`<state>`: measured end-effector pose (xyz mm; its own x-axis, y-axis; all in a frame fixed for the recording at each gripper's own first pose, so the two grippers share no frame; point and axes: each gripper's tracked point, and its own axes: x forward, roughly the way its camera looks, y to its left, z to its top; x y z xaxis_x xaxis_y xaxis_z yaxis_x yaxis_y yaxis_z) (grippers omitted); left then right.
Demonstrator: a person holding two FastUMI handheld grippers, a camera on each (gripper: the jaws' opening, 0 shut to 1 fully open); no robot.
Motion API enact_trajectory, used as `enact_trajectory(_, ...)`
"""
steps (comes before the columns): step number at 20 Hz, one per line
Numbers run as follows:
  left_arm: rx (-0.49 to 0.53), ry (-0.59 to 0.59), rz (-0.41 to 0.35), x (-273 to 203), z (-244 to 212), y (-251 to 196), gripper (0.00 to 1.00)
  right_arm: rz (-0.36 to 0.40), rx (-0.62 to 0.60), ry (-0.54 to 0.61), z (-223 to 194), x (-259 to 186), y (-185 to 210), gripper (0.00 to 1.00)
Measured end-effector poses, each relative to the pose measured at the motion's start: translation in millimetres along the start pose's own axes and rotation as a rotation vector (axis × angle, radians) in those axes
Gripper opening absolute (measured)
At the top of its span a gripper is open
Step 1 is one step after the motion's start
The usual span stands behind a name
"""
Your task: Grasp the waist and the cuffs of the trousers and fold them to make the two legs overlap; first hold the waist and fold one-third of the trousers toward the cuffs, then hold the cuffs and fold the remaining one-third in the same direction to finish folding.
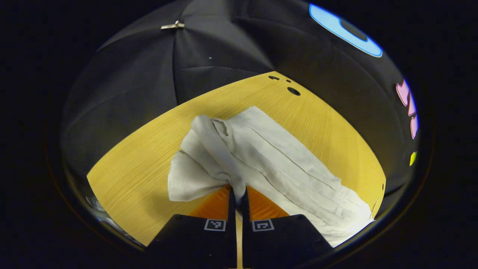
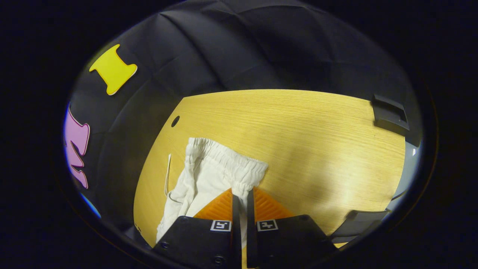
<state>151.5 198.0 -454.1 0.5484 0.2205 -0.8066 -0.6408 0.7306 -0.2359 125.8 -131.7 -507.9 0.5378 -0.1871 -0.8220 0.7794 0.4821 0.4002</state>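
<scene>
Nearest in the left gripper view, the left tool (image 1: 238, 194) is clenched on the cuff end of the white trousers (image 1: 261, 157). The legs run away from it up-left and right over the desk (image 1: 130, 175). The right tool (image 2: 242, 196) pinches the elastic waist (image 2: 227, 158), probably at its corner. The long axis of the trousers runs between both tools, so the two ends must move together.

Matt woven cloth trousers (image 1: 269, 157) lie on grained wooden table (image 2: 298, 123).
</scene>
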Motion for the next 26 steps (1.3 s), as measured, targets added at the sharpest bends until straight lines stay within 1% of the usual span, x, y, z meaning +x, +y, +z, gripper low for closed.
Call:
enact_trajectory(2,-0.027,0.000,-0.025,-1.4,-0.1,0.7,0.12,0.043,0.069,-0.009,2.3,-3.7,4.3,0.10)
enact_trajectory(3,-0.034,0.001,-0.033,-2.2,0.9,1.6,0.11,0.065,0.073,-0.017,3.9,-7.5,7.9,0.10)
enact_trajectory(5,-0.029,0.006,-0.040,-2.2,0.2,3.4,0.12,0.111,0.004,-0.048,12.8,-19.1,17.3,0.10)
enact_trajectory(8,-0.016,0.010,-0.042,-1.4,0.1,2.1,0.10,0.193,-0.154,-0.087,16.7,-43.2,55.0,0.10)
enact_trajectory(9,-0.014,0.008,-0.044,-1.5,1.0,2.1,0.11,0.219,-0.199,-0.098,16.6,-50.0,68.4,0.10)
enact_trajectory(12,-0.001,-0.001,-0.046,-1.0,0.0,2.1,0.11,0.282,-0.281,-0.122,12.6,-69.8,102.3,0.10)
enact_trajectory(13,0.002,-0.004,-0.043,-0.9,0.5,2.4,0.12,0.308,-0.303,-0.125,7.2,-72.8,113.2,0.10)
enact_trajectory(16,0.009,-0.006,-0.042,-0.3,0.0,2.2,0.11,0.385,-0.382,-0.134,-7.8,-100.2,141.9,0.10)
enact_trajectory(19,0.002,-0.003,-0.064,-1.0,1.0,2.3,0.11,0.456,-0.523,-0.143,-33.2,-128.0,176.4,0.10)
enact_trajectory(22,-0.017,-0.006,-0.076,-1.3,1.5,1.7,0.11,0.511,-0.700,-0.148,-70.9,-149.8,216.6,0.10)
enact_trajectory(23,-0.017,-0.006,-0.080,-1.3,2.1,1.9,0.11,0.532,-0.744,-0.144,-87.1,-153.1,230.4,0.10)
enact_trajectory(26,-0.016,-0.007,-0.086,-2.0,2.1,1.8,0.11,0.604,-0.839,-0.109,-130.2,-169.8,253.9,0.10)
